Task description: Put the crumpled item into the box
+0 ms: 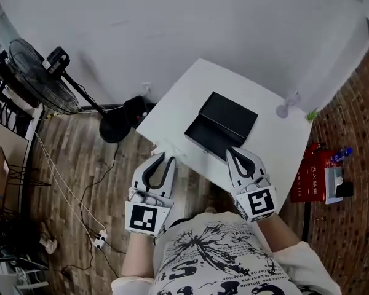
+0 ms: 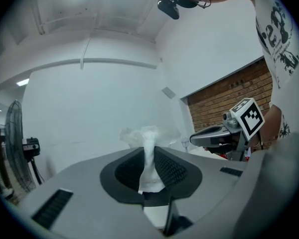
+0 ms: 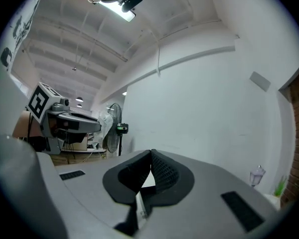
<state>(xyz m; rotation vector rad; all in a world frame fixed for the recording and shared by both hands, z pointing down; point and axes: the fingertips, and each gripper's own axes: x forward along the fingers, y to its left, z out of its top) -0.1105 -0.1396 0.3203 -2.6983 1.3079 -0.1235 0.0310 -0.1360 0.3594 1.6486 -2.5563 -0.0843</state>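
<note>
Currently we are holding the crumpled tissue (image 2: 148, 156) clamped in the left hand-held gripper (image 1: 166, 158), short of the desk (image 1: 277, 149). The right hand-held gripper (image 1: 232, 152) is closed and empty. Next move, in our judgement: reaching over the open black box (image 1: 221, 126) and releasing.

Crumpled white tissue (image 2: 148, 144); black box (image 1: 224, 123)

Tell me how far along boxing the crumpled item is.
Done: the crumpled item is pinched in the left gripper. In hand: it's held short of the open black box. Left: carry it over the box and release. The right gripper is shut, empty.
</note>
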